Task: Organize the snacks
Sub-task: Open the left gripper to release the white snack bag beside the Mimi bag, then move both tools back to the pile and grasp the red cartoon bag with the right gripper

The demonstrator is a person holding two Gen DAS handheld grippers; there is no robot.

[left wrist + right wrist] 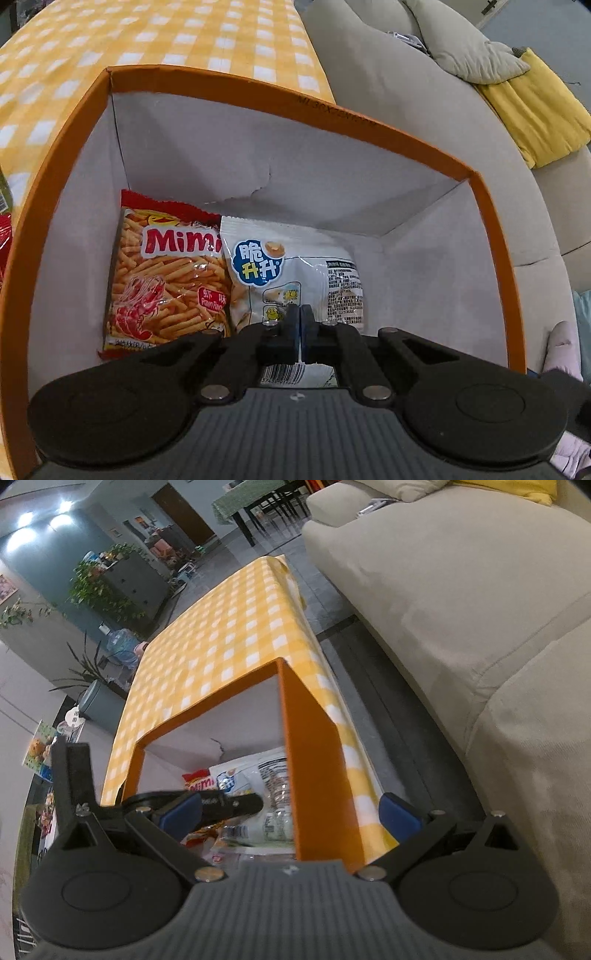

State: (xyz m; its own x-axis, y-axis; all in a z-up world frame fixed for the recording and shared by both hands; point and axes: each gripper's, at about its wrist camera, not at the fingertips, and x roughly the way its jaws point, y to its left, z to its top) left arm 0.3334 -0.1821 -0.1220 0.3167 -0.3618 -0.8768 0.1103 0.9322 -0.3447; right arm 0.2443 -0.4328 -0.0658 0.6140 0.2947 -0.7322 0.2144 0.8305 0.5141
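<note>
An orange box with a white inside stands on the yellow checked tablecloth. A red Mimi prawn-stick pack and a white snack pack lie side by side on its floor. My left gripper is down inside the box, blue pads pressed together right over the white pack. Whether a fold of film is pinched I cannot tell. From the right wrist, the left gripper shows above the packs. My right gripper stands open, straddling the box's near wall without touching it.
A beige sofa runs close along the table's right side, with a yellow cushion on it. Another red pack peeks in left of the box. A narrow strip of floor separates table and sofa.
</note>
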